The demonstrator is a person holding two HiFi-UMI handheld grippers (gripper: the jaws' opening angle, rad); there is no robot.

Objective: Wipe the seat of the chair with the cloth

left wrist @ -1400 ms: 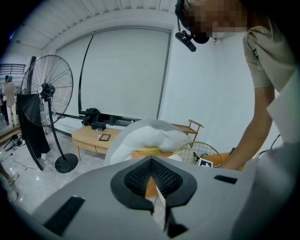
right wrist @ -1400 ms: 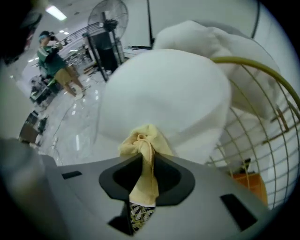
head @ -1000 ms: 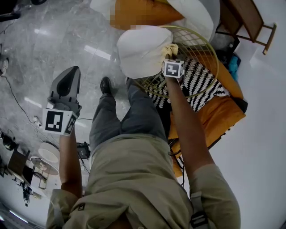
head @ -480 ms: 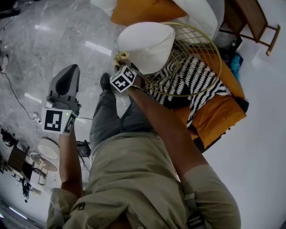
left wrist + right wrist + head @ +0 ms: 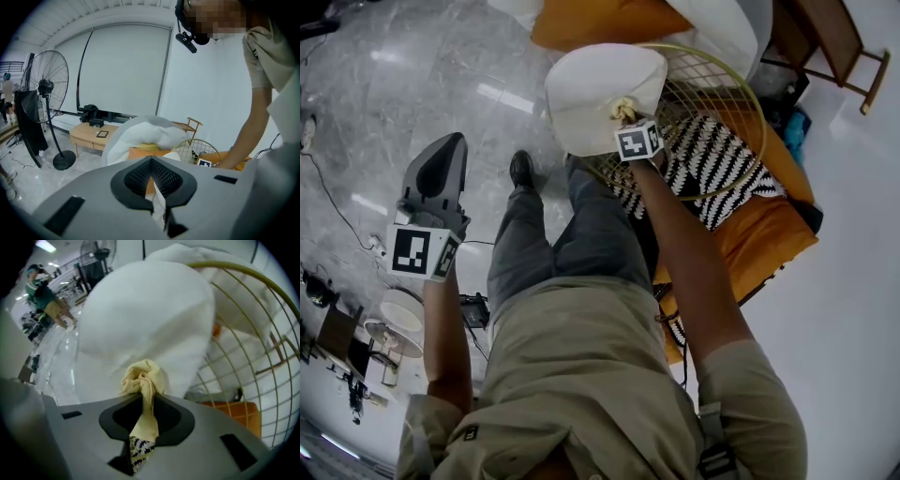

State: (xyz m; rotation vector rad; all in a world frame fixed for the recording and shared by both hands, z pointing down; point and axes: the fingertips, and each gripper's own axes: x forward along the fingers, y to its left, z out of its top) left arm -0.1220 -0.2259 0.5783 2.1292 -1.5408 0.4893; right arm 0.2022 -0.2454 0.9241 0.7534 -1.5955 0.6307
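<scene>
The chair's round white seat cushion (image 5: 586,89) sits in a gold wire frame (image 5: 741,89). My right gripper (image 5: 625,116) is shut on a bunched yellow cloth (image 5: 623,109) and presses it onto the cushion's near side. In the right gripper view the cloth (image 5: 143,376) bulges from between the jaws of the right gripper (image 5: 142,401) against the cushion (image 5: 150,310), with the wire back (image 5: 243,310) to the right. My left gripper (image 5: 448,145) hangs over the floor at the left, away from the chair, shut with nothing in it. The left gripper view shows the left gripper (image 5: 151,164) and, beyond it, the chair (image 5: 194,147).
A zebra-striped cushion (image 5: 712,173) and an orange cushion (image 5: 759,244) lie right of the chair. A white beanbag (image 5: 722,28) and a wooden stand (image 5: 825,37) are behind it. My legs and shoe (image 5: 522,173) stand by the seat. A floor fan (image 5: 44,89) stands far left.
The right gripper carried the cloth from the cushion's right side to its left edge, then back toward the middle of the near side. The left gripper stayed put.
</scene>
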